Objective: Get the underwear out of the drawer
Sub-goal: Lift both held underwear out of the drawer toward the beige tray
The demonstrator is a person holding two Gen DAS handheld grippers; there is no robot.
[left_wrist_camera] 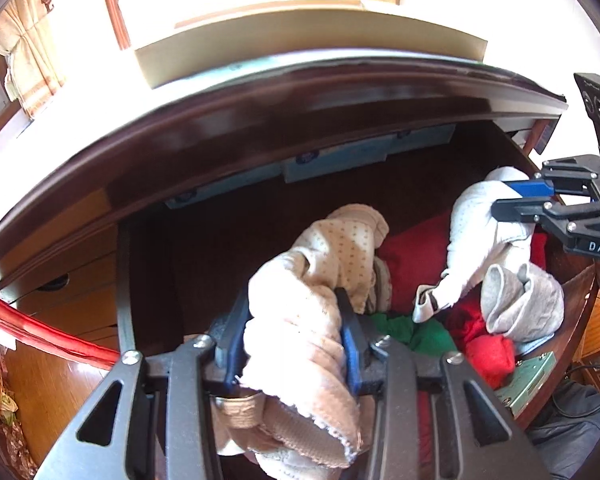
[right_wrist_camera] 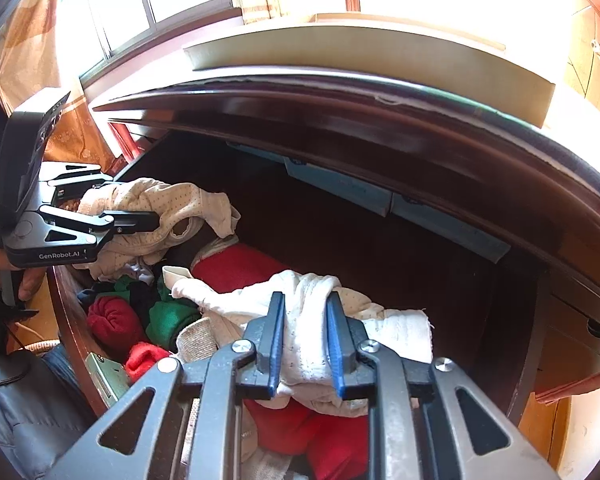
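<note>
An open dark wooden drawer [left_wrist_camera: 148, 264] holds a heap of clothes. My left gripper [left_wrist_camera: 296, 320] is shut on beige dotted underwear [left_wrist_camera: 332, 248] and holds it above the drawer; it also shows at the left of the right wrist view [right_wrist_camera: 136, 216], with the beige underwear [right_wrist_camera: 172, 200]. My right gripper [right_wrist_camera: 304, 332] is shut on white dotted underwear [right_wrist_camera: 312, 292], lifted over the heap; it shows at the right of the left wrist view [left_wrist_camera: 512, 200], with the white underwear [left_wrist_camera: 476, 220].
Red cloth [right_wrist_camera: 236, 268], green cloth [right_wrist_camera: 168, 316], a red rolled piece [right_wrist_camera: 112, 316] and a grey sock [left_wrist_camera: 516, 300] lie in the drawer. Blue boxes [right_wrist_camera: 340, 188] line its back under the dark tabletop [right_wrist_camera: 340, 96]. A metal lock plate [right_wrist_camera: 104, 376] sits on the front edge.
</note>
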